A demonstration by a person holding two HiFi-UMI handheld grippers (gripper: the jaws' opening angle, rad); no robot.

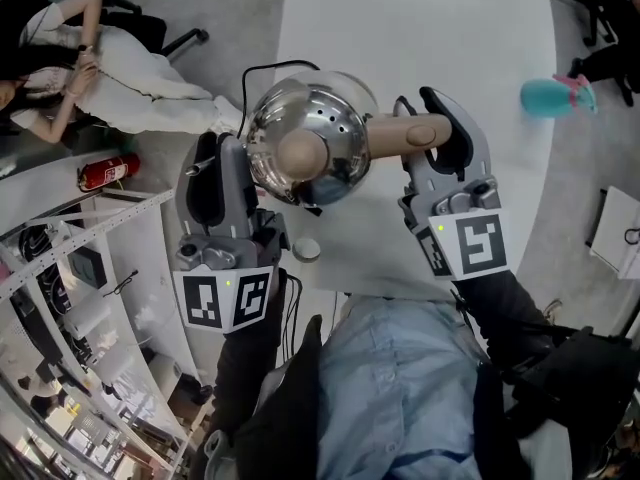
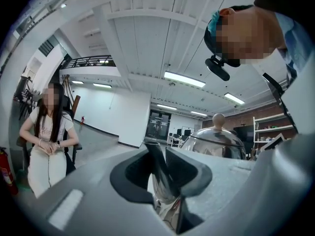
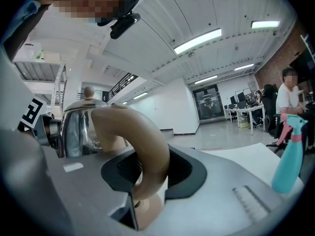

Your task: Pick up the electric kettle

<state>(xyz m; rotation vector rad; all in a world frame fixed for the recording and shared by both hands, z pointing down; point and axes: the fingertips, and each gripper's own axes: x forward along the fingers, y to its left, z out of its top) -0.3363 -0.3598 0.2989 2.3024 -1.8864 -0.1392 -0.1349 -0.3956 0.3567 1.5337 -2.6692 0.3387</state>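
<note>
The electric kettle (image 1: 312, 146) is a shiny steel pot with a tan knob on its lid and a tan handle (image 1: 398, 133); it hangs in the air above the white table's near edge. My right gripper (image 1: 432, 118) is shut on the handle (image 3: 142, 146), which fills the space between its jaws. My left gripper (image 1: 222, 178) is shut on the kettle's steel spout (image 2: 160, 178). The domed lid and knob (image 2: 217, 121) rise behind the left jaws. A black cord (image 1: 268, 70) trails from the kettle's far side.
A white table (image 1: 440, 38) stretches ahead with a teal spray bottle (image 1: 555, 96) at its right edge. A small round base (image 1: 305, 249) sits below the kettle. A seated person (image 1: 90, 63) is at far left, a red extinguisher (image 1: 107, 172) and white shelving (image 1: 90, 298) beside me.
</note>
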